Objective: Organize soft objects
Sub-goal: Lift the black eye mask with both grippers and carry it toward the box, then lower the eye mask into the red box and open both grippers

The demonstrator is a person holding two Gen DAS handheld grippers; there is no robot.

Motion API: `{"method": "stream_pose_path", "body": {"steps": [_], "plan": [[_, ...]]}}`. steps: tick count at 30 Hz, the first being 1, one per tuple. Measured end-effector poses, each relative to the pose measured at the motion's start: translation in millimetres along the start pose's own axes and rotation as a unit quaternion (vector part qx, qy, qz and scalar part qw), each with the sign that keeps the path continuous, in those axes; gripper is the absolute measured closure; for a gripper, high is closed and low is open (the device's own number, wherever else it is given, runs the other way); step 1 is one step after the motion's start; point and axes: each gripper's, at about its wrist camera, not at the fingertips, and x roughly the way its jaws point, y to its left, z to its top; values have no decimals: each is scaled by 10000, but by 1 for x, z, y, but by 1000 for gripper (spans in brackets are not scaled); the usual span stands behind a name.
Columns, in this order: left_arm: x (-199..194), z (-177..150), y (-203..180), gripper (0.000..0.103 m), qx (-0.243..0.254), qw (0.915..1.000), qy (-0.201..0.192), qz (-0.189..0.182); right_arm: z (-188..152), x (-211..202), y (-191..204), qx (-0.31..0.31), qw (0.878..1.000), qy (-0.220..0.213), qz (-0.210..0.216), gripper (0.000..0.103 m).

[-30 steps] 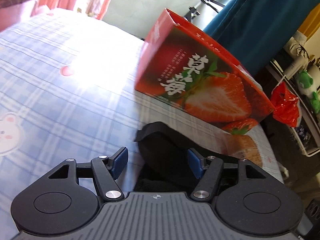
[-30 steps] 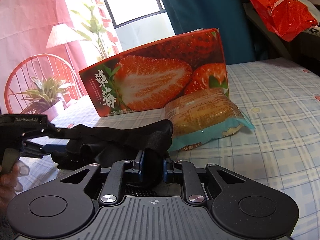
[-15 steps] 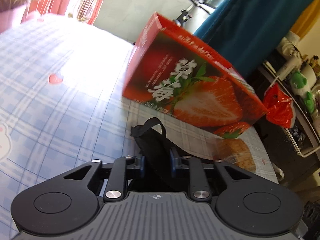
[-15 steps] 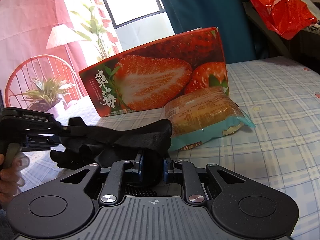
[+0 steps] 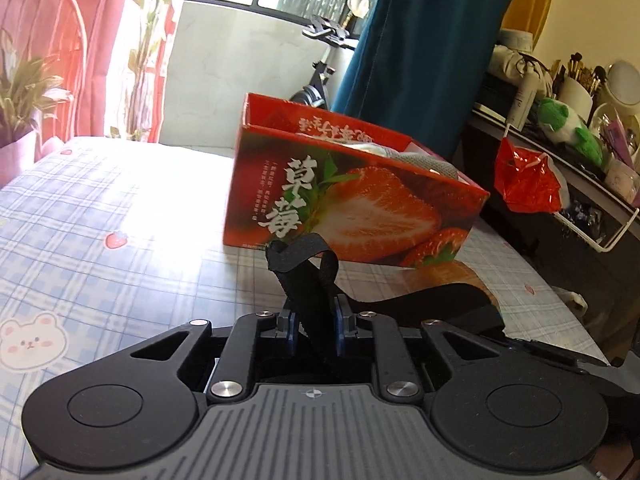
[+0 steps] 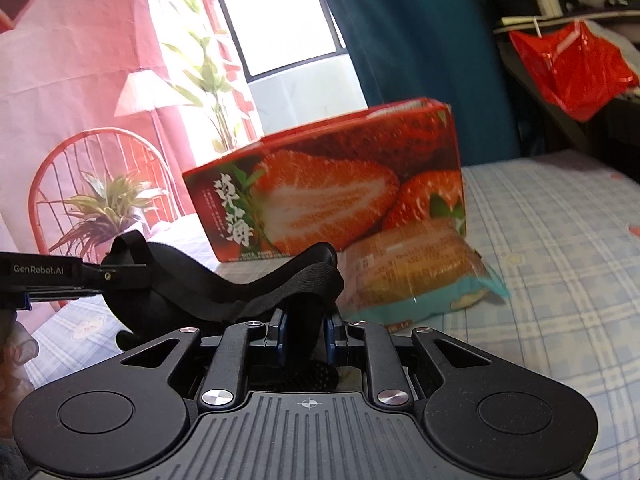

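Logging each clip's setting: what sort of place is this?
Likely a bedroom at home: a bed with a checked cartoon sheet, a cluttered shelf of toiletries and brushes, and a curtained window.

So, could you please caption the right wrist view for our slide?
Right claw and left claw hold a black eye mask before the strawberry box.

The box (image 5: 352,200) is red with strawberry pictures. The cloth (image 5: 120,208) has blue-white checks. The strap (image 5: 308,280) is black. The curtain (image 5: 420,48) is teal.
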Motion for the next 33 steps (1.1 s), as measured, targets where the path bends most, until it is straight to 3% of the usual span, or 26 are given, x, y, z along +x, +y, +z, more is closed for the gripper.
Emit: {"method": "stream_pose_path", "body": {"steps": [10,16,25,33], "plan": [[-9,1,13,78,-398,9991,-154,-20,0,-1,14,-351,9992,27,184,87],[-2,-8,19,86,-591,9980,84,-218,-2,1,10,-265,9996,108,41,87],[19,-24,2,87,-166,9974,598,-378,-3,3,3,-166,9997,126,-116,87],[19,-28,5,87,-203,9973,592,-393,-3,2,3,-183,9997,96,-99,87]]}}
